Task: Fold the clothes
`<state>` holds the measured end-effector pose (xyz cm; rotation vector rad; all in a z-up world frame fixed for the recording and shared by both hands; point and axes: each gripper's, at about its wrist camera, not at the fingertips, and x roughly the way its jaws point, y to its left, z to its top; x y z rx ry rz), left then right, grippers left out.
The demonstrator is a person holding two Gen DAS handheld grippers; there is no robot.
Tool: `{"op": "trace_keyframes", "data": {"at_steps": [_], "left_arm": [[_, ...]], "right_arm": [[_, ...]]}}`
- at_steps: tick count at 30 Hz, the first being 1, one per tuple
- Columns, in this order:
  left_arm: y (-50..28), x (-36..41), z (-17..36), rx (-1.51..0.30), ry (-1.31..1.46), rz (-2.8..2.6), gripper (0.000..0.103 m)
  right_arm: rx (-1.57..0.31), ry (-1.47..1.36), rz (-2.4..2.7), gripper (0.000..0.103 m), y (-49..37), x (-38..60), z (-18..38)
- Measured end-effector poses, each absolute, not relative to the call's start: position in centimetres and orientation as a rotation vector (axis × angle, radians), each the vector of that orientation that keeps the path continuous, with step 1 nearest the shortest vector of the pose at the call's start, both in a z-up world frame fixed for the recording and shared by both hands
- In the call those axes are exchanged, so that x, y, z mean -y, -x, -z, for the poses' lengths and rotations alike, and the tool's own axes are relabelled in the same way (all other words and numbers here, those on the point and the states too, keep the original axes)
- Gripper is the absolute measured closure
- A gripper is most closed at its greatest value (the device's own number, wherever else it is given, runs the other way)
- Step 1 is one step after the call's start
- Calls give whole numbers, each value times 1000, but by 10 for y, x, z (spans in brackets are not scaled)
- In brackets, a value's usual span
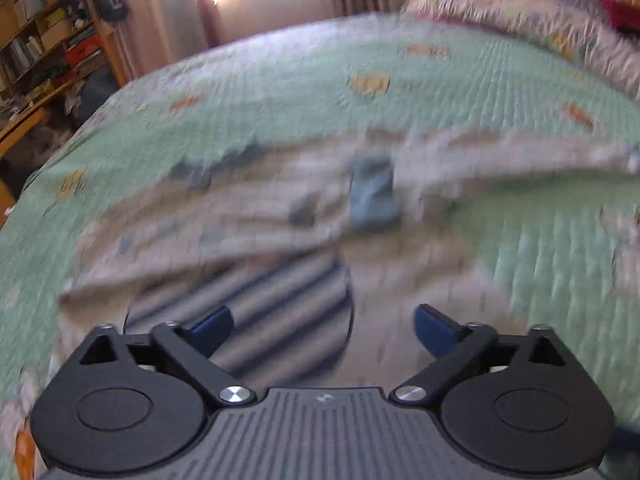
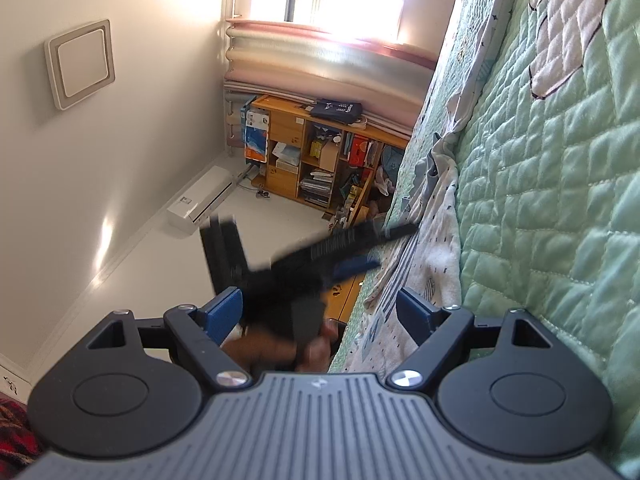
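Garment point(image 1: 248, 216) sprawls on quilt point(image 1: 304, 80), bookshelf point(image 1: 44, 44) behind.

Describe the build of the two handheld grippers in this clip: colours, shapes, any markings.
Both match. The left gripper and right gripper each have a grey ribbed body with a small pale logo, two round black discs, black linkage arms with silver screws, and blue fingers. No cables or sleeves show. A hand appears only in the right wrist view.
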<state>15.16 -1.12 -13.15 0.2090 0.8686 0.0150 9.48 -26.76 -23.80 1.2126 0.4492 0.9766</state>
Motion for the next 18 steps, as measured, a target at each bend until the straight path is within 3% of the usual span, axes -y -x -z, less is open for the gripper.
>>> {"op": "trace_keyframes", "data": {"at_steps": [18], "left_arm": [[-112,18,122,-873,-254,-14,2]], "right_arm": [[-443,-1214,-965,18,-90,265,237]]}}
